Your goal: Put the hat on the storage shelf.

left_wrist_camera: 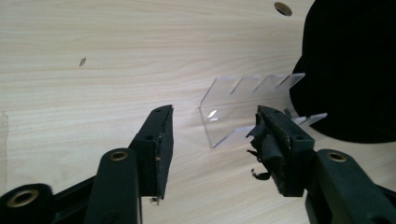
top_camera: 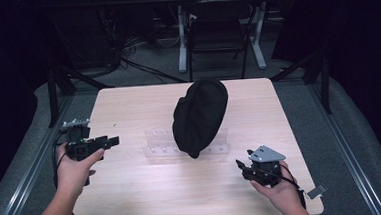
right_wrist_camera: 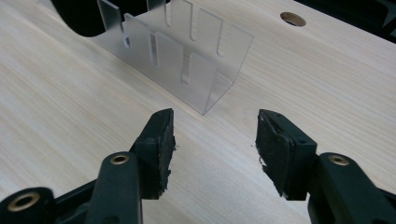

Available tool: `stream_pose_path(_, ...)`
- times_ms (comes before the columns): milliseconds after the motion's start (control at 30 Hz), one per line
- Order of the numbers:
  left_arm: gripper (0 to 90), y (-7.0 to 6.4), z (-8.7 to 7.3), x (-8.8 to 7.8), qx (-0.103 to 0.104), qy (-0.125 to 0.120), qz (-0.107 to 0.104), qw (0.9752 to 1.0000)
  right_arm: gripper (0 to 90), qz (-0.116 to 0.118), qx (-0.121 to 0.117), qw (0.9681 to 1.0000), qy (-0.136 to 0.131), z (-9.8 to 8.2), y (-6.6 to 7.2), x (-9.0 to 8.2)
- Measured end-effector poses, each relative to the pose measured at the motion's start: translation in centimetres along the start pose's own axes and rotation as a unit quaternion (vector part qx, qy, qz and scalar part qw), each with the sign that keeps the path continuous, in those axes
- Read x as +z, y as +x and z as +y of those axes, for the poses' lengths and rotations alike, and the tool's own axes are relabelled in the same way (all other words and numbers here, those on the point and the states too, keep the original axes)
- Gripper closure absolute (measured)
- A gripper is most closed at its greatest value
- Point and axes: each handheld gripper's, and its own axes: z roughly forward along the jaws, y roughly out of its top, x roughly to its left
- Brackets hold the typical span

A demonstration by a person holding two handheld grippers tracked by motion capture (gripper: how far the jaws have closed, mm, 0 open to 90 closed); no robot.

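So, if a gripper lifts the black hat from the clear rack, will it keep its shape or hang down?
The black hat is probably soft cloth: it slumps over the clear rack and droops past its front edge, so it would likely sag when lifted. It looks light. The rack, seemingly thin plastic, might slide or tip if the hat drags on it.

Black cap (top_camera: 200,117) covers clear rack (top_camera: 156,150); bare table (top_camera: 133,191) around.

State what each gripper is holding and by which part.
Nothing is held. The left gripper and right gripper both stand open, apart from the black cap on the clear rack.
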Motion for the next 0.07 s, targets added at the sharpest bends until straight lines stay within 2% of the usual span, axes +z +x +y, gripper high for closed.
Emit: stream_pose_path(67, 46.5, 0.6, -1.5, 0.28, -0.015, 0.002, 0.004, 0.9999, 44.1, -0.001, 0.002, 1.0, -0.001, -0.04, -0.42, 0.01)
